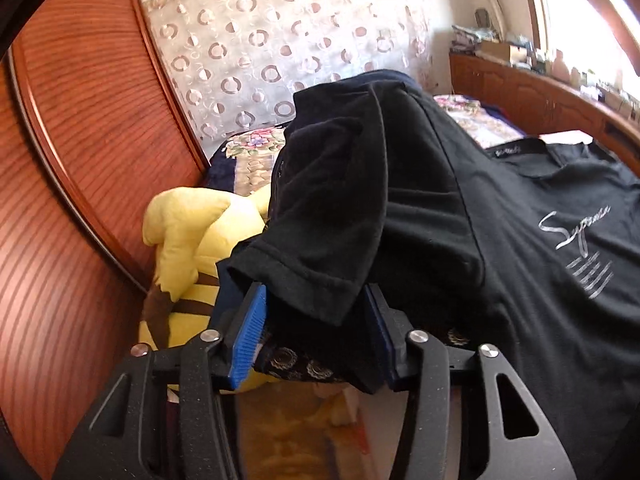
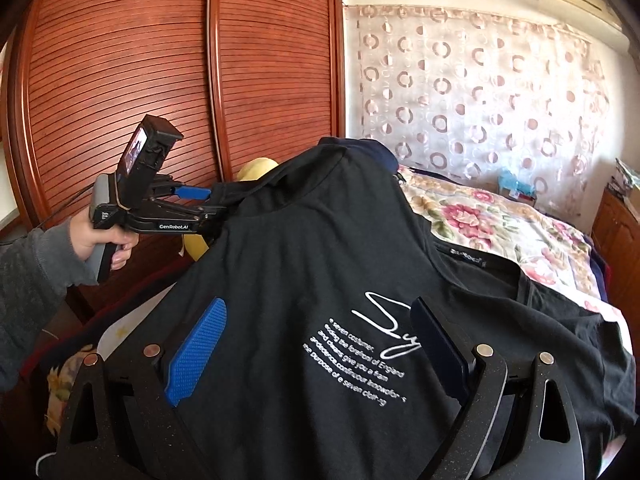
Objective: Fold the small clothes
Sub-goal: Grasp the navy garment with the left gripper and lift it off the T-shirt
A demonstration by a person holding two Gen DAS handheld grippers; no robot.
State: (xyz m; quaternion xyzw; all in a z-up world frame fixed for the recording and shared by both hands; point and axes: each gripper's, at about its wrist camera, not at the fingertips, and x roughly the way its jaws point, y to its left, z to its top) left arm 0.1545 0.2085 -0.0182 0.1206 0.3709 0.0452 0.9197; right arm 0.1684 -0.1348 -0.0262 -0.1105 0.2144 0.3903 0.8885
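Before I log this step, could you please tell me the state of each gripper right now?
Left gripper: jaws half open around the black T-shirt sleeve; grip cannot be told.
Right gripper: jaws wide open over the shirt, holding nothing.

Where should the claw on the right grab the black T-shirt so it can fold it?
Probably the far sleeve, by its hem. It lies flat on the flowery bedspread, so the open right gripper could slide in from that outer edge. The left gripper already has the other sleeve between its pads.
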